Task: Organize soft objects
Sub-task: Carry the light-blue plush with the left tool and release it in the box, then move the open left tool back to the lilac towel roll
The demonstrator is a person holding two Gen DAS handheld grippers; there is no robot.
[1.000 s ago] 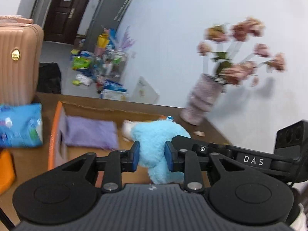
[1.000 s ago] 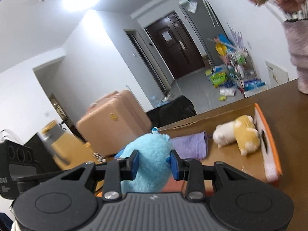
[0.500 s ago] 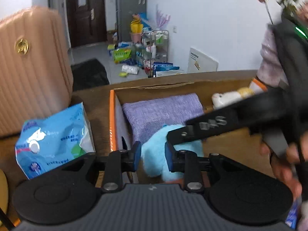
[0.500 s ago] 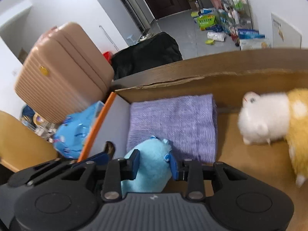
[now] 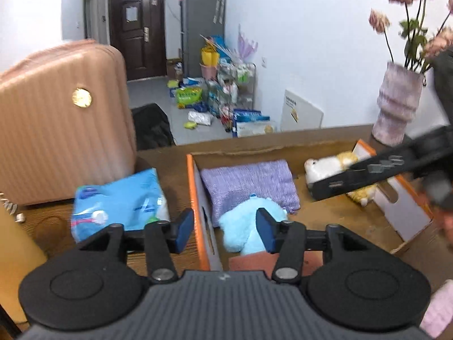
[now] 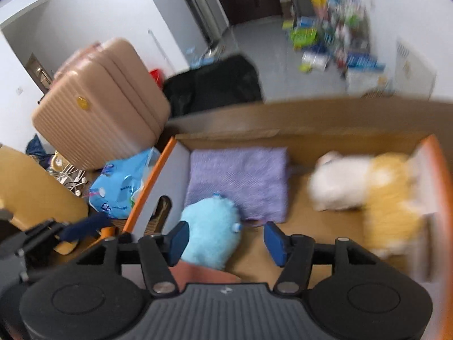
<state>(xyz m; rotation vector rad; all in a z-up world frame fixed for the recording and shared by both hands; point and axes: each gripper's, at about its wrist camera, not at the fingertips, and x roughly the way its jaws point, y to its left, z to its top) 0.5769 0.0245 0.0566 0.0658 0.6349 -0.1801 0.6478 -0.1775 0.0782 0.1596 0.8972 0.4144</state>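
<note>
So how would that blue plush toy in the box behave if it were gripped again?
The blue plush toy looks furry and rounded, so it would probably squash and feel light. Lying partly on the purple cloth, it likely slumps rather than rolls.

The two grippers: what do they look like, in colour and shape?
Both the left gripper and the right gripper are black: a ribbed grey body, two round discs, and thin arms ending in dark blue pads. The right gripper's side bears blurred pale lettering.

fluffy blue plush (image 5: pixel 249 221), matt cardboard box (image 5: pixel 198 198)
</note>
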